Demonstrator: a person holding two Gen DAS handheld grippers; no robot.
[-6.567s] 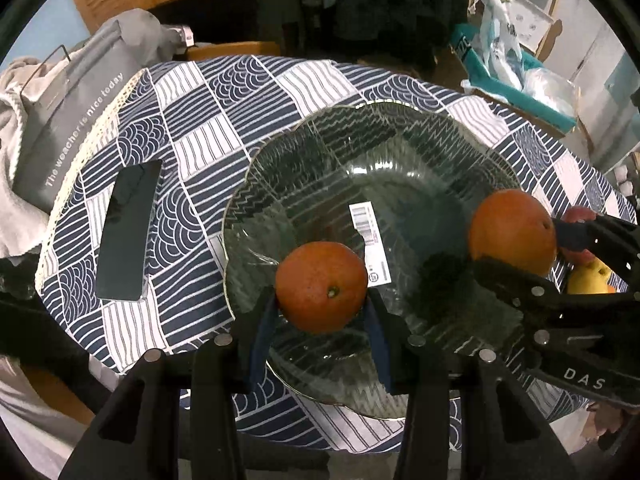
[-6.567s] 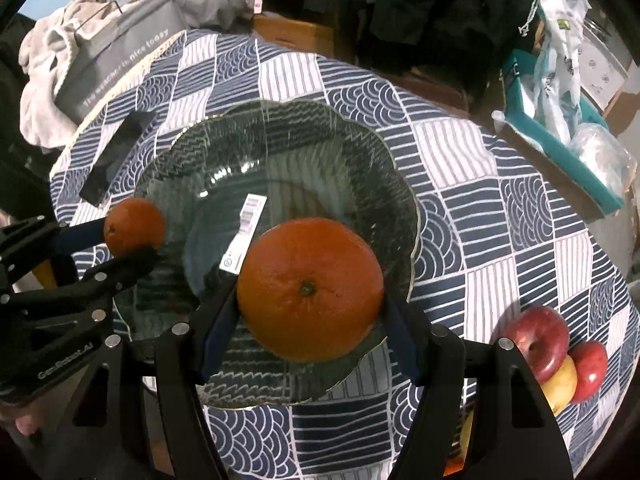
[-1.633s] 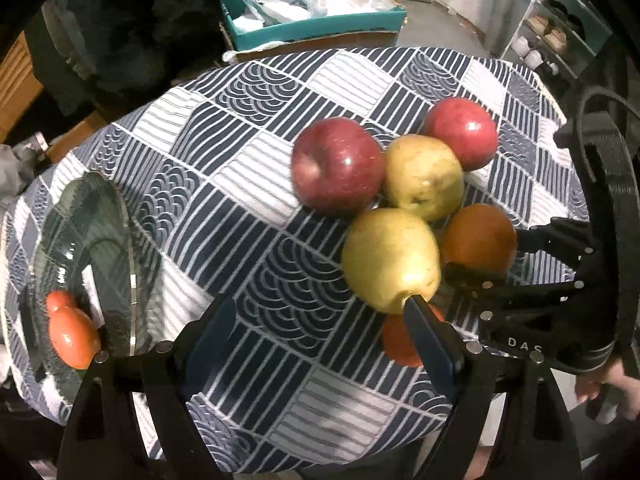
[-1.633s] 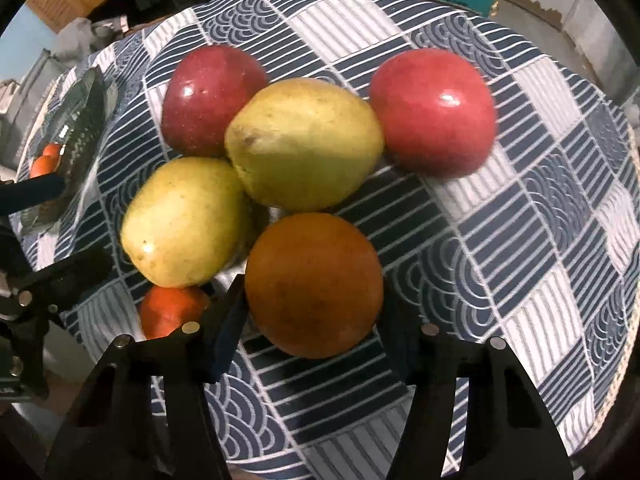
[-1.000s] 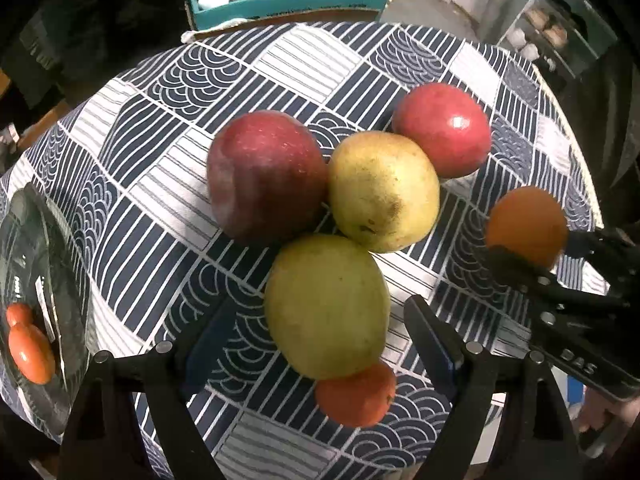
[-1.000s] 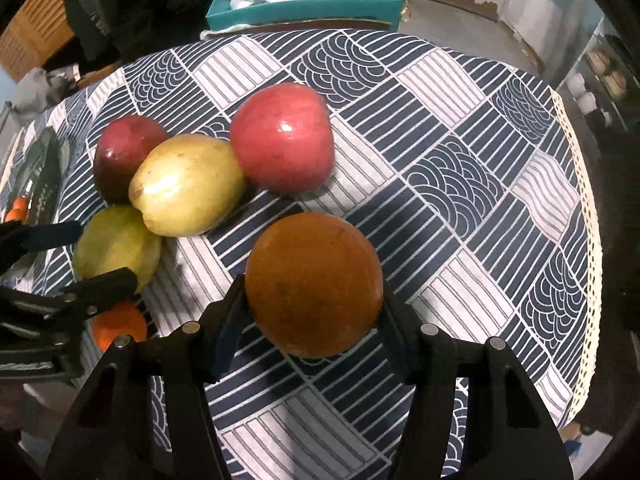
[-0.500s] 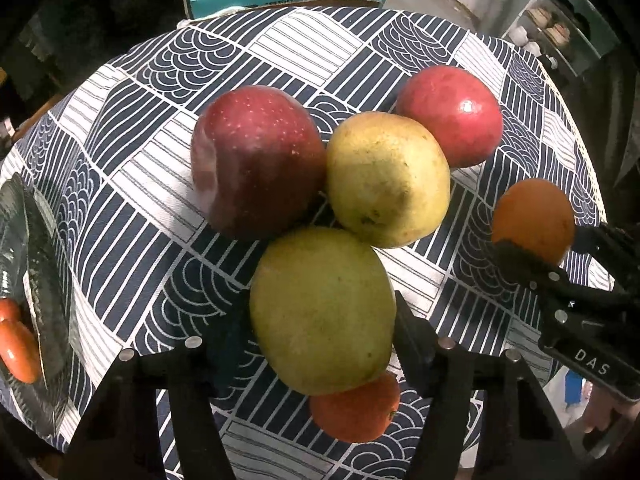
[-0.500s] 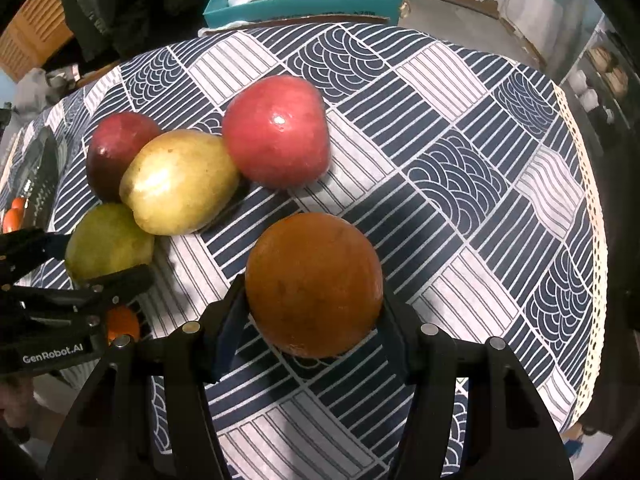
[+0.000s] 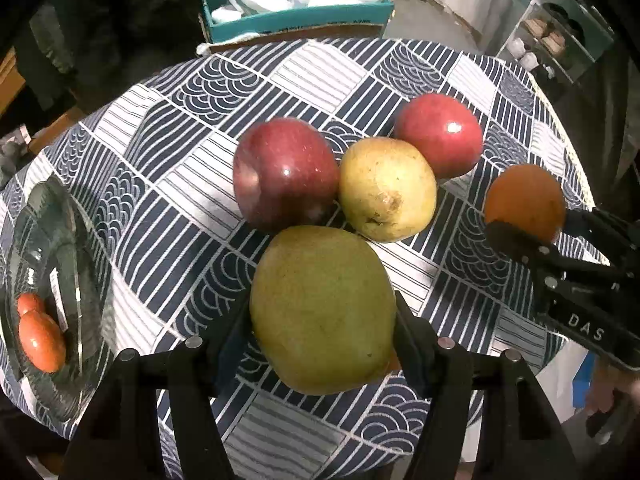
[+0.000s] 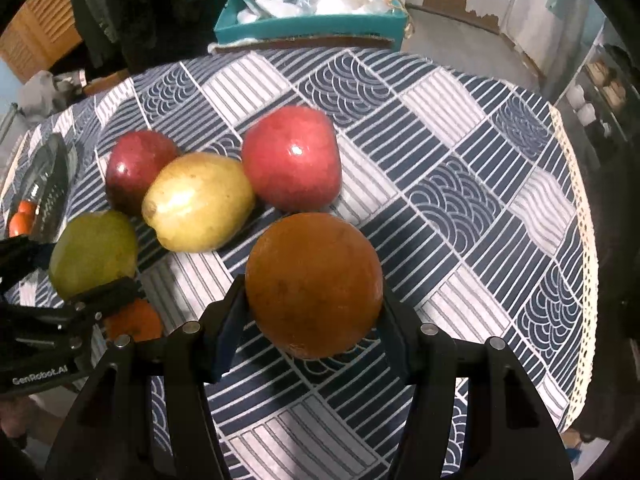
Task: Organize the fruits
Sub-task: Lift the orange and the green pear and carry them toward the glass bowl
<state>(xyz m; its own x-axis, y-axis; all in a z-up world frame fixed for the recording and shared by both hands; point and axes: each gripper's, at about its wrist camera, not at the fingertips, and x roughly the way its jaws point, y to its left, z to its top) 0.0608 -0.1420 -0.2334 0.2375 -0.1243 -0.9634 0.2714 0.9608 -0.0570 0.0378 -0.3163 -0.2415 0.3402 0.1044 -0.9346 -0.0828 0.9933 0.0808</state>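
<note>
while the left gripper [image 9: 323, 312] clamps a green pear [image 9: 322, 308], the right gripper [image 10: 314, 300] grips an orange [image 10: 314, 284]

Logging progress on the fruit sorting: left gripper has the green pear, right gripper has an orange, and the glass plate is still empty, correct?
Not empty. The left wrist view shows two small oranges in the glass plate. The rest holds: left gripper grips the green pear, right gripper the orange.

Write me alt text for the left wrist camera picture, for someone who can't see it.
The left gripper grips a green pear over a navy patterned tablecloth. Behind it sit two red apples and a yellow pear; at right, the right gripper holds an orange. A glass bowl at left holds two small oranges.
</note>
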